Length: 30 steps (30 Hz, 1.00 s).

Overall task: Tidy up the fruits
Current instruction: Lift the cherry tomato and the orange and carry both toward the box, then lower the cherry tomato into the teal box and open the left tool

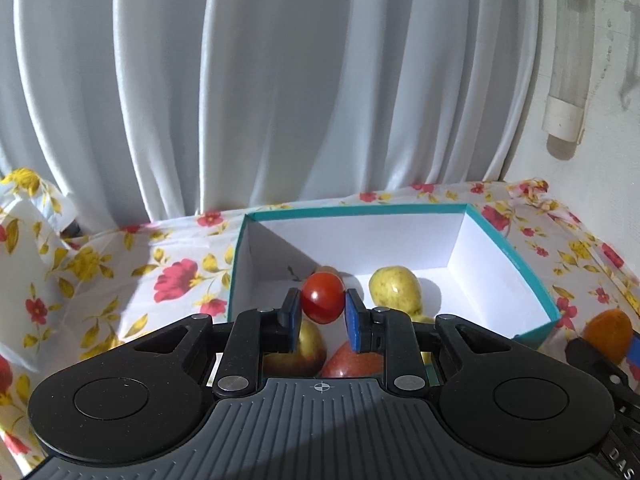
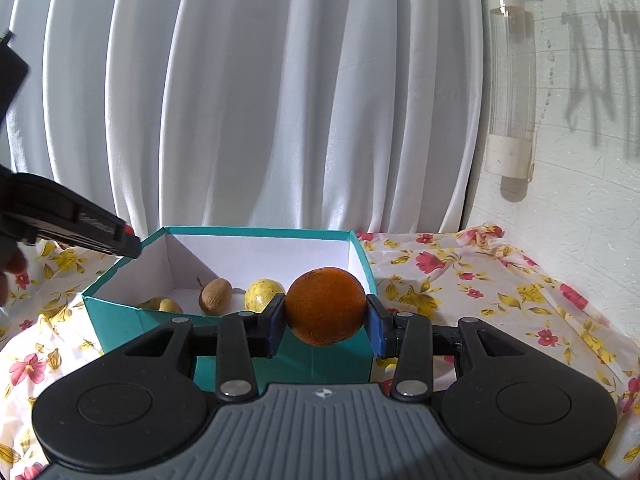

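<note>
While both tools hung over the teal box (image 1: 508, 248), each one carried a fruit. The left gripper (image 1: 322, 312) was clamped on a small red tomato (image 1: 322, 298), its blue pads (image 1: 354, 320) pressing the sides, and it hovered above the box's open inside. Below it lay a yellow pear-like fruit (image 1: 394, 290), a reddish apple (image 1: 350, 362) and a yellow-red apple (image 1: 306, 350), partly hidden by the tool. The right gripper (image 2: 326, 316) held an orange (image 2: 326, 306) squeezed between its pads, near the box's front corner and not yet over the opening, as far as the right wrist view showed. That view also showed a brown fruit (image 2: 216, 295) and a yellow one (image 2: 262, 294) on the box floor. The box sat on a bench covered with a flowered cloth (image 2: 480, 280).

To finish this step well, the tomato probably needed lowering into a free patch of the white floor before letting go, since a drop from height could bruise it or send it rolling against the other fruit. The orange would likely need carrying over the wall first, keeping clear of the other tool.
</note>
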Each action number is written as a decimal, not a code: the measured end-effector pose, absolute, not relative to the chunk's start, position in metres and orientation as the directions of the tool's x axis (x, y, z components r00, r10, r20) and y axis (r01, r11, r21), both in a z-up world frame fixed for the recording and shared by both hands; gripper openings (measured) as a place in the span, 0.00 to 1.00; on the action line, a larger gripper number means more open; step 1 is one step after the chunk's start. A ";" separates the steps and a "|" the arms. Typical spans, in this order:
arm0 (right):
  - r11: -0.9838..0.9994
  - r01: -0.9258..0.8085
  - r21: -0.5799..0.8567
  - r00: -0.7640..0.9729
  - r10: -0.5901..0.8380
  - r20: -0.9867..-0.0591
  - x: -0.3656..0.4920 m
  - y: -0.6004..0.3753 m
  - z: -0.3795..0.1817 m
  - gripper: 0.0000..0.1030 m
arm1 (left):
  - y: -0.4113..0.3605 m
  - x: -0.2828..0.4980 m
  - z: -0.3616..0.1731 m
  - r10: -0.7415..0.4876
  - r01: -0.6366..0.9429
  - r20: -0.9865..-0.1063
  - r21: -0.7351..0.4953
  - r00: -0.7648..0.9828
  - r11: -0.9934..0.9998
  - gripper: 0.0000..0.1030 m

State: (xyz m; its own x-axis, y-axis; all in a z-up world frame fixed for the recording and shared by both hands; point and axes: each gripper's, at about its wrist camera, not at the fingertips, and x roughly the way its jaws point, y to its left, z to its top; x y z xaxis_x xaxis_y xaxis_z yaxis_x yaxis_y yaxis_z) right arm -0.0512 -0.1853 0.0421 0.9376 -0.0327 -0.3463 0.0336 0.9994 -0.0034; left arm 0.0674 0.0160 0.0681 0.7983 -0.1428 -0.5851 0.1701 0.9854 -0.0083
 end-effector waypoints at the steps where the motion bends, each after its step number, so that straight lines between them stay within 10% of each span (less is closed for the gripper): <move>1: 0.999 0.036 -0.006 0.937 -0.036 -0.346 -0.051 -0.185 0.042 0.39 | 0.014 0.074 0.065 -0.144 0.173 -0.590 -0.008 0.794 0.985 0.25; 30: 0.996 0.083 -0.023 0.933 -0.086 -0.348 -0.045 -0.193 0.039 0.39 | -0.020 0.142 0.001 -0.141 0.205 -0.714 0.005 0.686 0.979 0.25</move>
State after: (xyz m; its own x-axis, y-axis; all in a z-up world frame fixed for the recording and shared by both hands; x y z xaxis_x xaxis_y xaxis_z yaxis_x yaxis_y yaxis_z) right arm -0.0453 -0.1934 0.0393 0.9334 -0.0862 -0.3483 0.0833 0.9963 -0.0233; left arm 0.1416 -0.0197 0.0007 0.6861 -0.1405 -0.7138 0.2052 0.9787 0.0046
